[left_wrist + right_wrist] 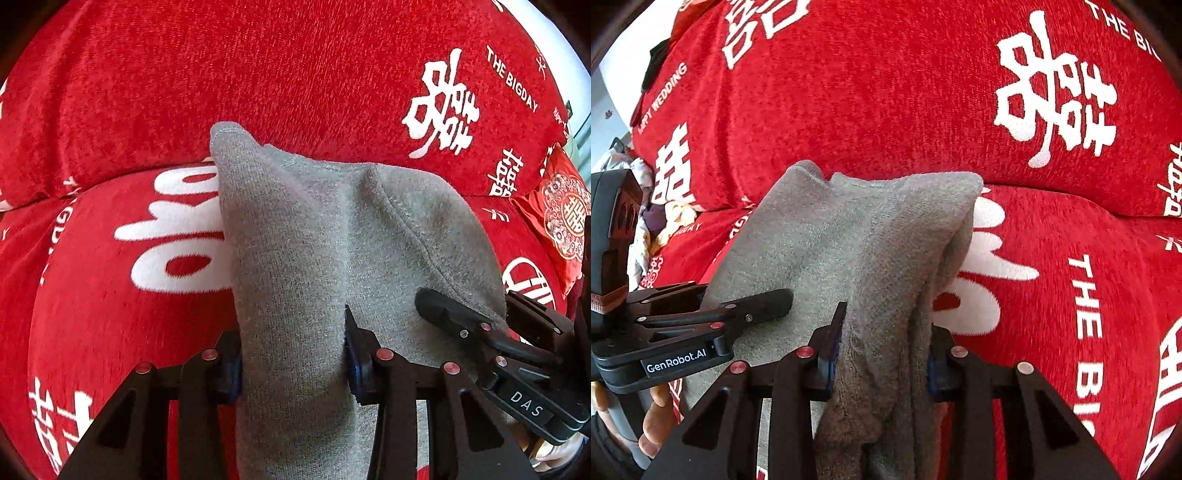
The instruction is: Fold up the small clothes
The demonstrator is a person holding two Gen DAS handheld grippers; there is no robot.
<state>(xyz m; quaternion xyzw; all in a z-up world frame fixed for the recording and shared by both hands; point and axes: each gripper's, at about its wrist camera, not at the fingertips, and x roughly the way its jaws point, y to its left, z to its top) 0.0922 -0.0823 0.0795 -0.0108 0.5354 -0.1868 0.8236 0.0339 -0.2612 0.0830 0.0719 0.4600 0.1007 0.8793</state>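
A small grey knitted garment (314,229) hangs lifted over the red sofa cover, bunched into soft folds. My left gripper (293,347) is shut on its near edge, and the cloth fills the gap between the blue pads. My right gripper (886,339) is likewise shut on a thick gathered bunch of the same grey garment (857,236). In the left wrist view the right gripper (476,306) grips the cloth's right edge. In the right wrist view the left gripper (731,295) holds the left edge. The garment's lower part is hidden under the grippers.
A red plush cover with white characters and lettering (258,74) drapes the sofa seat and backrest. A red patterned cushion (561,214) lies at the right. Several loose clothes (661,221) are piled at the left of the right wrist view. A person's hand (653,417) holds the left gripper's handle.
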